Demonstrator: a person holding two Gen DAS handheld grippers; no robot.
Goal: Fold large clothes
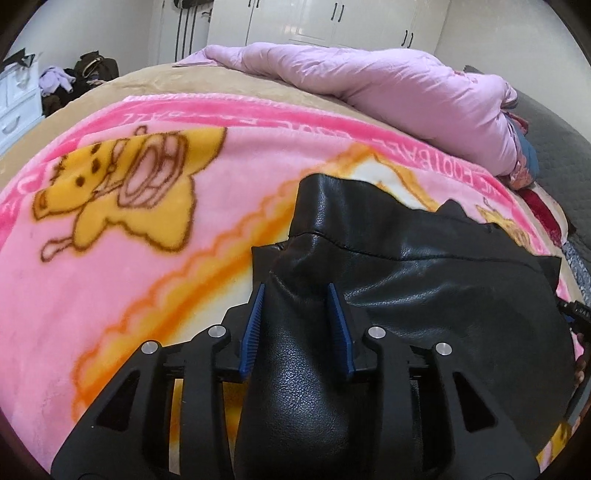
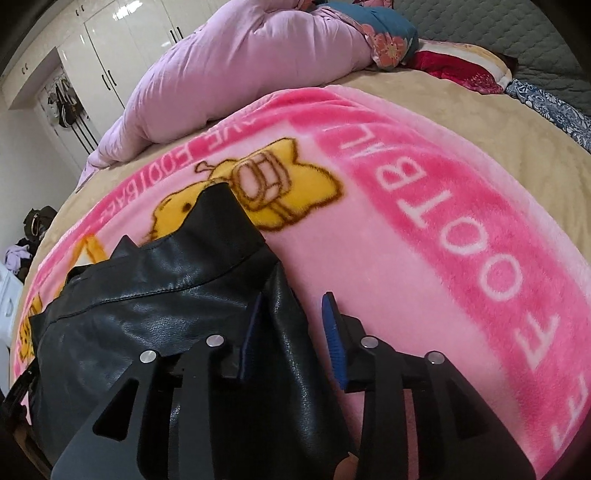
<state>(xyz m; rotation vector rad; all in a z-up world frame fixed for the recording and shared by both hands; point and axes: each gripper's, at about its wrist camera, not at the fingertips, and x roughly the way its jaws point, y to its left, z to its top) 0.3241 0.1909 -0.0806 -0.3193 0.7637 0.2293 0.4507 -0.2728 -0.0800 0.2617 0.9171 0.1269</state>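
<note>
I've got the black leather jacket bunched between both spread grippers, left and right; neither visibly pinching. Fold underway; next, clamp and carry toward twelve o'clock across the pink blanket.

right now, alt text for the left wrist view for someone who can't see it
The left gripper has its blue-padded fingers on either side of a bunched fold of a black leather jacket, which lies on a pink cartoon blanket spread over a bed. A lilac duvet is heaped behind, before white wardrobes.
</note>
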